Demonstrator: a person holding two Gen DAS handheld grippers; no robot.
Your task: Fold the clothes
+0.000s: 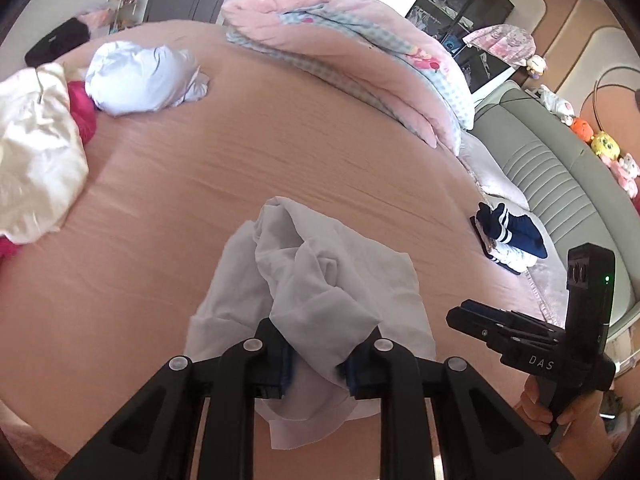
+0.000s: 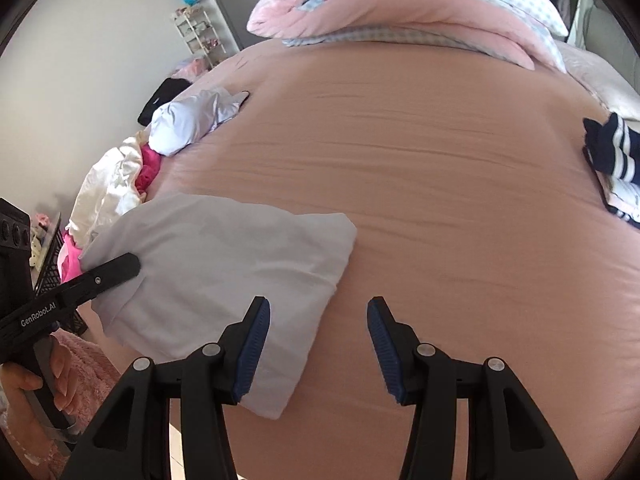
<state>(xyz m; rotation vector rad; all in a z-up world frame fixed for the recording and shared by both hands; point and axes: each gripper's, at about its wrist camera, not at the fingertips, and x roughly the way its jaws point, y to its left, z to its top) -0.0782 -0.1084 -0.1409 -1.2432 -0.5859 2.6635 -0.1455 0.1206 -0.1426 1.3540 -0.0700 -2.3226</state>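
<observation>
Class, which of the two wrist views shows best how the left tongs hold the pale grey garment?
The left wrist view: the left tongs pinch bunched cloth of the pale grey garment between both pads. The right wrist view shows one finger from the side over the garment, with the grip itself hidden.

The left gripper [image 1: 316, 364] is clamped on white cloth [image 1: 316, 280] bunched between its jaws. The right gripper [image 2: 319, 344] stands agape, nothing between its jaws.

A home bedroom. A bed [image 1: 320, 152] with a pink sheet stretches out ahead of the fingers, a folded pink quilt [image 1: 344, 52] at its far side. Right of the fingers runs a padded grey headboard [image 1: 560, 168] lined with plush toys [image 1: 600, 140]. Far beyond stands a dark wardrobe [image 1: 460, 4].
</observation>
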